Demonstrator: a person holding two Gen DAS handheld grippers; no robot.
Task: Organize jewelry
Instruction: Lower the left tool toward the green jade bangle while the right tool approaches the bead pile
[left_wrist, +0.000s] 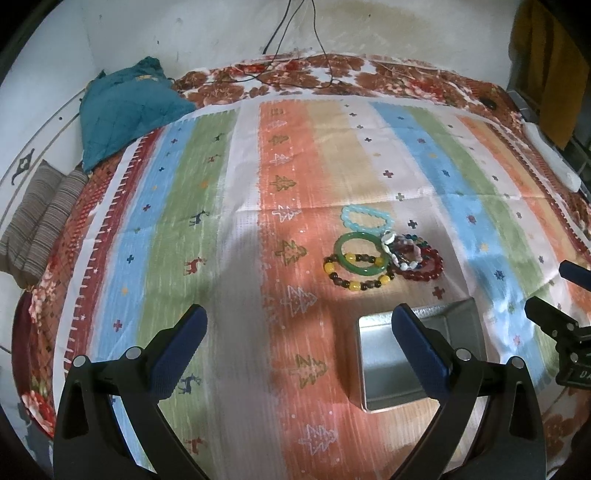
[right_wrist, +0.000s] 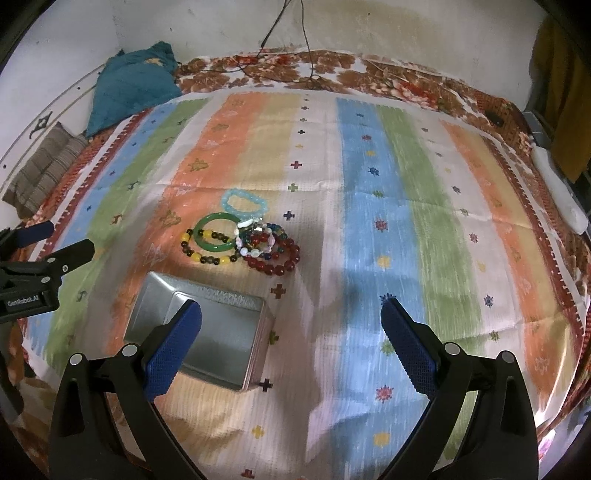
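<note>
We find both the left gripper (left_wrist: 299, 332) and right gripper (right_wrist: 291, 325) spread wide and empty, the bracelets (right_wrist: 240, 240) heaped beside the open tin (right_wrist: 207, 332), apparently awaiting sorting.

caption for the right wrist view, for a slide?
Right gripper, jaws open, above a striped cloth; bracelet pile beyond an empty metal tin.

Left gripper (left_wrist: 300, 325): jaws spread wide, nothing between the blue pads (left_wrist: 183, 345), both fingers level and pointing forward. In the right wrist view its fingertips enter from the left edge, also apart.

Right gripper (right_wrist: 291, 319): jaws equally wide, empty, blue pads (right_wrist: 408, 350) facing each other across the gap. In the left wrist view its tips show at the right edge, parted. The two grippers sit side by side, well apart.
</note>
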